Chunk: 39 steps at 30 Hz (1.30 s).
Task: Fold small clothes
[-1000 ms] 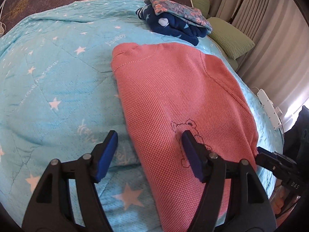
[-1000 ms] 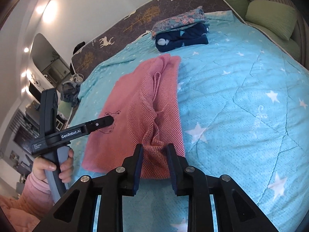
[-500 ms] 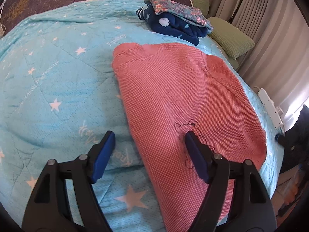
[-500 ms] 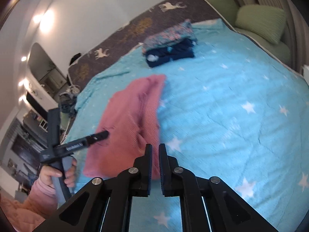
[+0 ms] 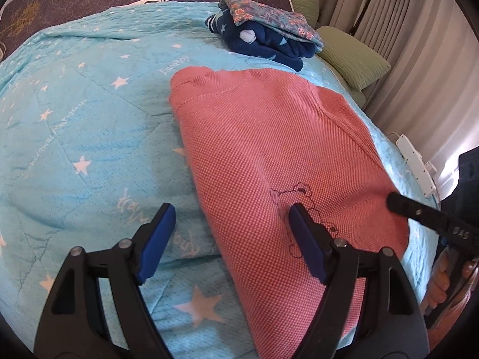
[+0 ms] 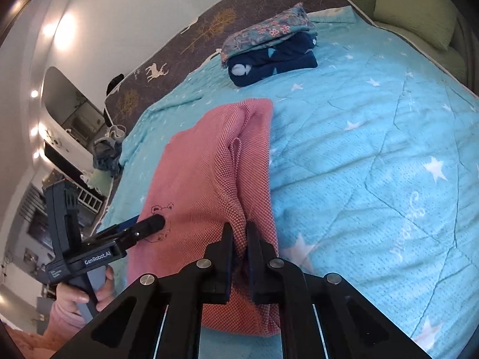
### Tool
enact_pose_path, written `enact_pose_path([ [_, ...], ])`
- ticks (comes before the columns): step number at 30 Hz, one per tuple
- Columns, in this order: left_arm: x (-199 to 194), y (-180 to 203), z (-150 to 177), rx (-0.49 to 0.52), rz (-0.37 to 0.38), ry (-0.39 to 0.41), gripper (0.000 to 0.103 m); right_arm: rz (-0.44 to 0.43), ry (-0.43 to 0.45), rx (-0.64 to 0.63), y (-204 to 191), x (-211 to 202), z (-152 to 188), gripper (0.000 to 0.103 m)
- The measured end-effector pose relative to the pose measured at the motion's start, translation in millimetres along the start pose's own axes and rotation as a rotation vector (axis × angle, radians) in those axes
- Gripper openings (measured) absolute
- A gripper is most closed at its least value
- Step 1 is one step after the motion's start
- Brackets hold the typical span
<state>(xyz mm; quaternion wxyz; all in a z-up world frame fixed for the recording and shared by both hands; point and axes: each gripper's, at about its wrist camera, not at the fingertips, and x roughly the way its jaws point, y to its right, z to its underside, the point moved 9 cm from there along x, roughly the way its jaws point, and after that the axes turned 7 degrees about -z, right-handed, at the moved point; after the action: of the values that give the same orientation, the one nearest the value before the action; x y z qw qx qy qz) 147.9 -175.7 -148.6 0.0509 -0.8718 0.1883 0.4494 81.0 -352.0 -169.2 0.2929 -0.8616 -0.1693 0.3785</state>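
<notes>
Pink top [image 5: 269,161] flat on blue quilt [image 5: 89,137]. Left gripper [image 5: 230,233] spread wide over its near edge. Right gripper [image 6: 239,236] pinched on hem fold. Folded stack [image 6: 269,51] beyond.

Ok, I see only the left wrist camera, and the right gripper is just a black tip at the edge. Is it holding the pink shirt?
Observer: Yes. The right gripper has its jaws nearly shut on a raised fold of the pink shirt, close to the shirt's near edge.
Operator: Is that side of the shirt lying flat?
Observer: No. A fold ridge runs along it toward the far corner.
Operator: Is anything else waiting outside my view?
Observer: A crumpled grey bundle, maybe clothes, sits just past the side edge of the bed.
</notes>
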Motion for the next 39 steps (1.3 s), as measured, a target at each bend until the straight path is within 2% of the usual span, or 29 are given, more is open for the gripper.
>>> enact_pose_path([
  [1,0,-1,0,0.0,0.001,0.001,0.079,0.004,0.005,-0.008,-1,-3,-1,0.008],
  [4,0,-3,1,-0.014,0.013,-0.006,0.079,0.043,0.045,-0.043,-4,-15,-12,0.019],
  [8,-1,-2,0,-0.007,0.012,-0.006,0.079,0.039,0.072,-0.083,-12,-19,-40,0.02],
  [11,-1,-1,-1,-0.001,0.009,-0.002,0.079,-0.007,0.034,-0.097,-22,2,-59,0.021],
  [13,0,-2,-1,-0.001,0.013,-0.003,0.079,-0.005,0.015,-0.095,-21,19,-69,0.028],
  [17,1,-2,-1,0.003,0.025,-0.011,0.079,-0.042,-0.008,-0.04,-13,50,-94,0.052],
  [20,2,-2,-2,0.009,0.032,-0.014,0.079,-0.056,-0.039,0.02,3,75,-112,0.052],
  [21,2,-2,-2,0.008,0.036,-0.015,0.079,-0.079,-0.051,0.067,11,85,-118,0.042],
  [23,3,-2,-2,0.003,0.042,-0.019,0.079,-0.172,-0.068,0.127,14,96,-127,0.004],
  [25,4,-2,-3,0.0,0.05,-0.021,0.079,-0.258,-0.023,0.139,6,92,-138,0.004],
  [27,5,-2,-3,0.006,0.056,-0.021,0.079,-0.324,0.053,0.082,-10,76,-151,0.004],
  [29,7,-2,-3,0.01,0.057,-0.021,0.081,-0.318,0.132,0.021,-15,60,-164,0.004],
  [30,8,-3,-3,0.007,0.056,-0.021,0.082,-0.268,0.154,-0.001,-8,57,-171,0.004],
  [32,8,-3,-4,-0.003,0.059,-0.025,0.082,-0.193,0.131,0.019,10,61,-175,0.005],
  [34,7,-2,-4,0.0,0.054,-0.022,0.082,-0.174,0.093,0.058,24,59,-168,0.007],
  [39,4,0,-5,0.021,0.029,-0.013,0.082,-0.191,-0.008,-0.076,-12,44,-119,0.008],
])
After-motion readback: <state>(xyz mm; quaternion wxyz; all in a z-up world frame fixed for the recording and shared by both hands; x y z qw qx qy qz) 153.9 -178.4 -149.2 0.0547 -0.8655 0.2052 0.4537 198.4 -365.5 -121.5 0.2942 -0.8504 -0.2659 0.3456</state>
